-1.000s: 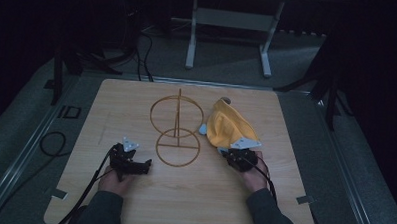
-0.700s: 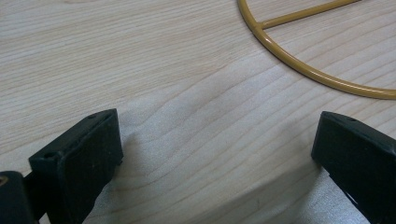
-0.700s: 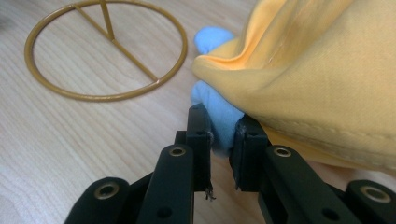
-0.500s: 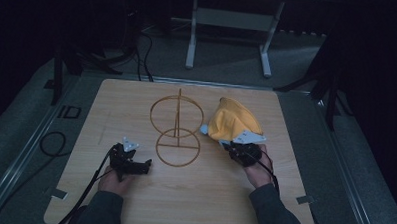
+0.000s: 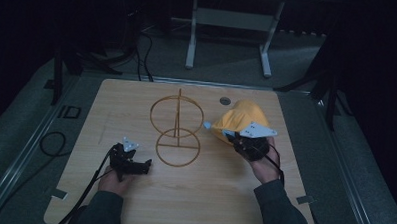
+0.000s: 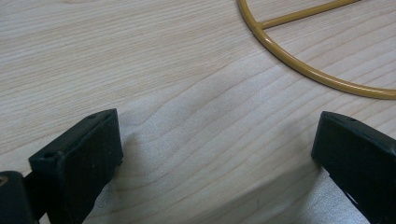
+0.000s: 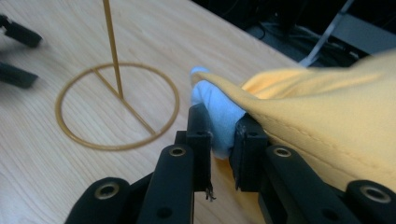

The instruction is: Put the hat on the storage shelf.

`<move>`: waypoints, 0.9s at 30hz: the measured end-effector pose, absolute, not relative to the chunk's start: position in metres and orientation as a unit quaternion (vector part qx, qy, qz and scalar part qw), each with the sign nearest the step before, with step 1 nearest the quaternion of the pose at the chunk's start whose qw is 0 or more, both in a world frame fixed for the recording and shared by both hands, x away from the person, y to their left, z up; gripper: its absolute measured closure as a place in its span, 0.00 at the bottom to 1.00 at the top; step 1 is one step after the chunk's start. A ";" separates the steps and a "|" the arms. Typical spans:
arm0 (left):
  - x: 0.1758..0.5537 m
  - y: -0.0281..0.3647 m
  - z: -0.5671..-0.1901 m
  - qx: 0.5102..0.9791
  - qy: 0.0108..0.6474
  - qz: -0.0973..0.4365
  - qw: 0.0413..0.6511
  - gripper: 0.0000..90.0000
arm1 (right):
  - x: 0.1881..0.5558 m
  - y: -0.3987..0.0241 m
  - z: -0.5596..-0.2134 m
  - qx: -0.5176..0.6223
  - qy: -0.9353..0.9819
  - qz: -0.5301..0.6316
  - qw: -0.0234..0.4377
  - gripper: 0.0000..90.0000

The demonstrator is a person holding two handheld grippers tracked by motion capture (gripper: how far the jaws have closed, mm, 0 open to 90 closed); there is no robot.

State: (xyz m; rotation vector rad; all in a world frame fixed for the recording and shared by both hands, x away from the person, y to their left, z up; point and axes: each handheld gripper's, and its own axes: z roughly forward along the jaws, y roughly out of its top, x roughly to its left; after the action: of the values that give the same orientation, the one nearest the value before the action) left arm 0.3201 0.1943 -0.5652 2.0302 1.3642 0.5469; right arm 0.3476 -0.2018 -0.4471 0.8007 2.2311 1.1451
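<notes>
A yellow wire stand (image 5: 177, 134), with a flat base ring, a post and an upright ring, stands mid-table. My right gripper (image 5: 229, 137) is just right of it, raised off the table and shut on the light blue tip (image 7: 212, 100) of a yellow cloth (image 5: 244, 116). The cloth (image 7: 327, 102) hangs from the right gripper (image 7: 222, 126) and bulges behind it. My left gripper (image 5: 143, 166) rests low on the wood, left of the base ring (image 6: 317, 74). The left gripper (image 6: 217, 135) is open, with only bare table between its jaws.
The wooden table (image 5: 208, 202) has a small round hole (image 5: 225, 100) near its far edge. A metal frame (image 5: 229, 23) stands on the floor beyond the table. A cable (image 5: 50, 142) loops off the left side.
My right gripper has risen and drawn a little nearer, lifting the yellow cloth with it. The left gripper has stayed where it was.
</notes>
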 end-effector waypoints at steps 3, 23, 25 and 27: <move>0.320 0.195 -0.565 0.772 0.516 0.206 0.310 0.02 | 0.343 -0.205 -0.436 0.293 0.810 0.443 0.250 0.88; 0.320 0.194 -0.565 0.771 0.516 0.207 0.311 0.02 | 0.334 -0.258 -0.447 0.365 0.769 0.484 0.203 0.68; 0.320 0.195 -0.565 0.772 0.516 0.207 0.310 0.02 | 0.331 -0.259 -0.450 0.362 0.775 0.474 0.209 0.66; 0.320 0.195 -0.565 0.772 0.515 0.207 0.310 0.02 | 0.327 -0.259 -0.452 0.352 0.782 0.468 0.213 0.66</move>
State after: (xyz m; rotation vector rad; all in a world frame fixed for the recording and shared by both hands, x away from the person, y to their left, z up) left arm 0.3200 0.1946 -0.5651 2.0379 1.3616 0.5477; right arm 0.3272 -0.2589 -0.4520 0.9777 2.1717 1.2980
